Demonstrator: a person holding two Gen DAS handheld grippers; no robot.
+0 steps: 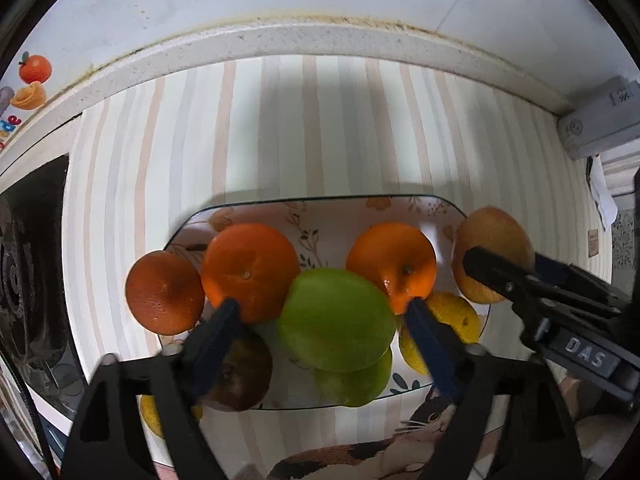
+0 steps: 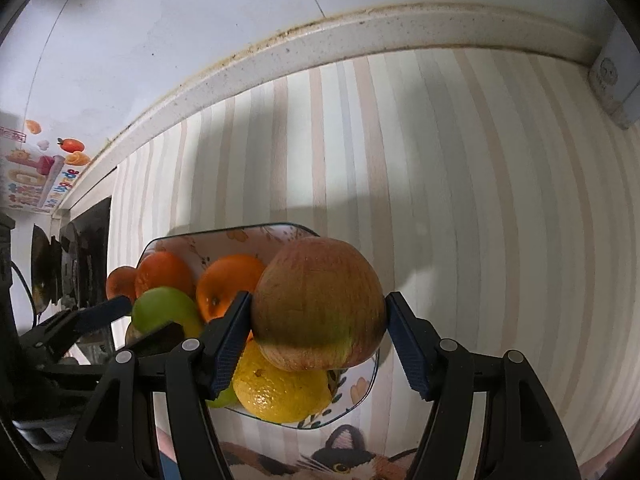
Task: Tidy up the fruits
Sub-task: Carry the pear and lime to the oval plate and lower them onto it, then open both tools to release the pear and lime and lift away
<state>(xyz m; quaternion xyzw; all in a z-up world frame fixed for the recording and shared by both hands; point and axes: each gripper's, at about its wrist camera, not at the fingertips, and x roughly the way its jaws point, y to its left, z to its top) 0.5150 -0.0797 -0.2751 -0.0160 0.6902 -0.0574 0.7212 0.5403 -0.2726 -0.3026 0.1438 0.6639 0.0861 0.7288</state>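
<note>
A flowered plate (image 1: 320, 199) holds a pile of fruit: two oranges (image 1: 250, 268), a darker orange (image 1: 164, 292) at its left rim, a lemon (image 1: 456, 316), a brown fruit (image 1: 240, 376) and two green apples. My left gripper (image 1: 322, 308) points down over the pile, open, with the top green apple (image 1: 336, 320) between its fingers but clear of both pads. My right gripper (image 2: 318, 304) is shut on a red-yellow apple (image 2: 320, 304), held just above the plate's (image 2: 240, 226) right end and the lemon (image 2: 280, 392).
The plate stands on a striped cloth (image 1: 280, 128) with a cat picture (image 1: 432, 416) at the near edge. A speckled ledge (image 1: 320, 36) and wall run behind. A stove (image 1: 28, 280) lies left, a white box (image 1: 600, 120) right. A yellow fruit (image 1: 149, 412) sits off the plate's near left.
</note>
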